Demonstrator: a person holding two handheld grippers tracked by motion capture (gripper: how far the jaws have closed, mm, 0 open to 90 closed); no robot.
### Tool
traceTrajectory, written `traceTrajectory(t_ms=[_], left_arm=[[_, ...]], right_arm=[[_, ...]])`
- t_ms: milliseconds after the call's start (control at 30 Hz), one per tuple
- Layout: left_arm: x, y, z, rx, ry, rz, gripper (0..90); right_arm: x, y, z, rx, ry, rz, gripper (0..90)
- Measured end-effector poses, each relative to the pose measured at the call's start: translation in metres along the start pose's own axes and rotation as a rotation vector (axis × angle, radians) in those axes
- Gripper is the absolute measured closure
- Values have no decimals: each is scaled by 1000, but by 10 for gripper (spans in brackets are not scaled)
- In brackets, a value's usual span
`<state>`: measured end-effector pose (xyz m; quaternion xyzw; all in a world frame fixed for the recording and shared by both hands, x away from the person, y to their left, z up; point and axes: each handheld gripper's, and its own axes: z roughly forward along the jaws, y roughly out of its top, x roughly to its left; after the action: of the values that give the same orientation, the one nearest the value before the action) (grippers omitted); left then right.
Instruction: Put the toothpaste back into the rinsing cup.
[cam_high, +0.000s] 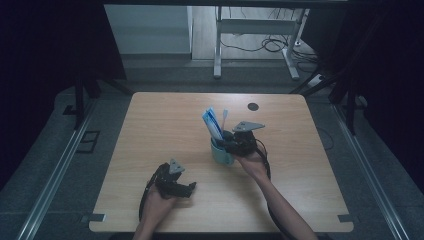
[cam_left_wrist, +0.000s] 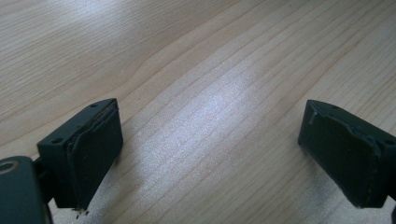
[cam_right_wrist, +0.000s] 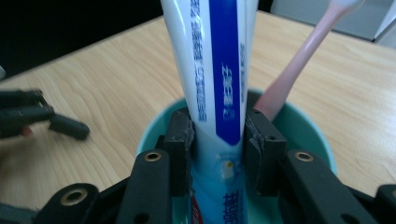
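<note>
A teal cup (cam_high: 220, 154) stands near the middle of the wooden table (cam_high: 165, 120). A white and blue toothpaste tube (cam_high: 212, 122) and a pink toothbrush (cam_high: 225, 117) stick up out of it. My right gripper (cam_high: 235, 142) reaches over the cup's rim from the right. In the right gripper view its jaws press both sides of the tube (cam_right_wrist: 217, 70) just inside the cup (cam_right_wrist: 317, 135), with the toothbrush (cam_right_wrist: 299, 65) leaning behind. My left gripper (cam_high: 187, 189) rests low on the table at the front left, open (cam_left_wrist: 210, 149), with bare wood between its pads.
A small black round mark (cam_high: 253, 106) lies near the table's far edge. Beyond the table stand a white desk frame (cam_high: 218, 55) and loose cables (cam_high: 270, 45) on the floor. The left gripper (cam_right_wrist: 46, 119) appears at the left of the right gripper view.
</note>
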<state>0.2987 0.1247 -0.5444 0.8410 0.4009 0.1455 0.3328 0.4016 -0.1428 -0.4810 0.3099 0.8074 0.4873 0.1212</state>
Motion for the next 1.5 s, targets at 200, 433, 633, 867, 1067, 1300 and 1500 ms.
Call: traceTrajectory(t_ms=[200, 433, 633, 867, 1067, 1300, 1500], left_arm=[[0, 0, 0, 0, -1, 0, 65], [0, 0, 0, 0, 0, 0, 65], [0, 0, 0, 0, -1, 0, 65], [0, 0, 0, 0, -1, 0, 65], [0, 0, 0, 1, -1, 4, 65], [0, 0, 0, 1, -1, 3, 65], [0, 0, 0, 1, 0, 3, 65]], right_arm=[[-2, -2, -2, -13, 3, 20, 634], [-3, 0, -5, -19, 11, 36, 561], [-1, 6, -10, 0, 14, 22, 485], [-1, 9, -13, 32, 27, 24, 396], [2, 12, -16, 44, 30, 7, 332], [8, 18, -22, 50, 43, -15, 241], [13, 21, -29, 57, 37, -36, 180]])
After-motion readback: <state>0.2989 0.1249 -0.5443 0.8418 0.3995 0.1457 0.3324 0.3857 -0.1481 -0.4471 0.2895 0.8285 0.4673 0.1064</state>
